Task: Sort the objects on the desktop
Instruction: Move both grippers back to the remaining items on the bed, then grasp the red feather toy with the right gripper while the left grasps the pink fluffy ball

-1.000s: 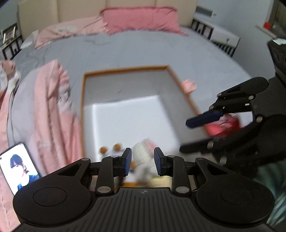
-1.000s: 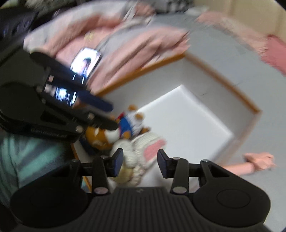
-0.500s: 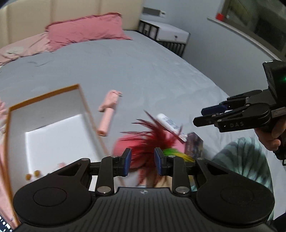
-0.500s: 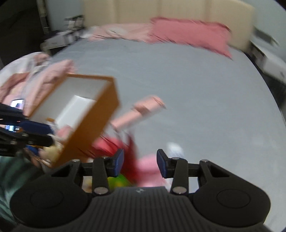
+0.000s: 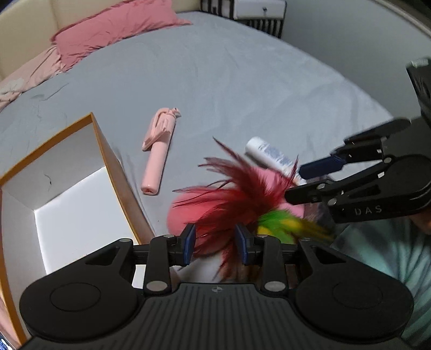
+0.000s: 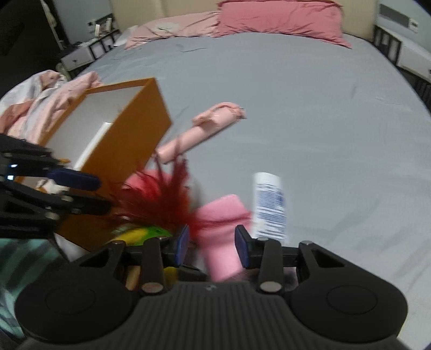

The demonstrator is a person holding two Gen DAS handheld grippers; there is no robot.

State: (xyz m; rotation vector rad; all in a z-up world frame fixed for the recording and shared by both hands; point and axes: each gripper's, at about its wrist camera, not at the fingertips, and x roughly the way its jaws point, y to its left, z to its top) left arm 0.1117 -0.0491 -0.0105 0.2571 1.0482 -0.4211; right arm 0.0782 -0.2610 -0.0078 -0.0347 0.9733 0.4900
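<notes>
Bedding first: a grey sheet spreads far ahead of both grippers, with a pink pillow at its far end. Ahead and to the left of the left gripper sits an orange box with a white interior, open at the top. Beyond the fingers of both tools lies a pale pink cylinder, flat on the sheet and apart from the box.

Left gripper: jaws partly open, having just widened. Red feathers of a feather toy lie in the gap and fan out beyond it; whether the blue pads touch them cannot be told through the blur. Nothing is gripped. A green and yellow part of the toy sits just past the right-hand finger.

Right gripper: jaws partly open, released, holding nothing. A pink soft item lies between and below its fingers; contact cannot be confirmed. A white tube with blue print lies just beyond its right-hand finger, on the sheet. The red feathers reach toward its left-hand finger.
</notes>
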